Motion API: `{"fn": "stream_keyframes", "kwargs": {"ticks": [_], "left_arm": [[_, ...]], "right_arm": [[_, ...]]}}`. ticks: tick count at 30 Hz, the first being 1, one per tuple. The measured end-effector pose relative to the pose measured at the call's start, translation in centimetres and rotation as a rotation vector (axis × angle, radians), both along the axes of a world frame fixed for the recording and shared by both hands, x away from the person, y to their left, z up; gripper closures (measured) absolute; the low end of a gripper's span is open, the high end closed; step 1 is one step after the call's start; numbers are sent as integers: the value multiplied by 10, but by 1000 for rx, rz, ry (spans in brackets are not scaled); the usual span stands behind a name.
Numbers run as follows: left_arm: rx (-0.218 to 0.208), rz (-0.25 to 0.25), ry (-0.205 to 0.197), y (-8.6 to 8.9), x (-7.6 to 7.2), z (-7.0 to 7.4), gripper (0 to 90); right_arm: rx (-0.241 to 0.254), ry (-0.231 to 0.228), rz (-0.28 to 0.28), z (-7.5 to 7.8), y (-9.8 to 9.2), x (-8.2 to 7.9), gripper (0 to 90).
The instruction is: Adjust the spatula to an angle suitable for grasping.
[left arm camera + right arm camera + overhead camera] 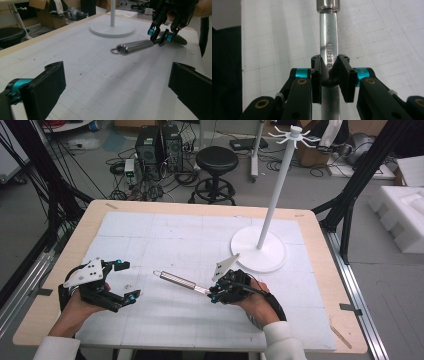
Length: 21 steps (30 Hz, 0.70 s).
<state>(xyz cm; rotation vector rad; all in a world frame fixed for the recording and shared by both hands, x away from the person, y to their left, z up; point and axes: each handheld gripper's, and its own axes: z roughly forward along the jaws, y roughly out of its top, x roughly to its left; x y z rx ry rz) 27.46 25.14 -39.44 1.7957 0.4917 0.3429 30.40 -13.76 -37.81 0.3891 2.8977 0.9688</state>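
Utensil (181,281): metal, cylindrical handle with a hanging loop at the far end, held low over the worktop (150,235) near its front middle. Right gripper (216,293) jaws pinch the flat shank just behind the handle. Left gripper (131,280) sits well apart to the left, jaws spread, empty. White stand (272,205) is just beyond. Risk: narrow pinch on smooth steel, long handle overhanging, so it could pivot or slip out.

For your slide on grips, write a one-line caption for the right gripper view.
Right gripper clamped on the flat steel shank of a metal utensil above the gridded white mat.
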Motion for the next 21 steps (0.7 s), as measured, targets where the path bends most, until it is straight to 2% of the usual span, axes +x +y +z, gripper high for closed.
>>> {"fn": "stream_keyframes", "kwargs": {"ticks": [5,14,20,21], "left_arm": [[5,0,-1,0,0,0,17],[8,3,2,1,0,-1,17],[8,3,2,1,0,-1,18],[8,2,3,1,0,-1,18]], "right_arm": [[72,-3,-11,6,-6,2,750],[133,-23,-14,18,-11,3,750],[215,-53,-6,33,-12,7,750],[221,-40,-12,35,-12,6,750]]}}
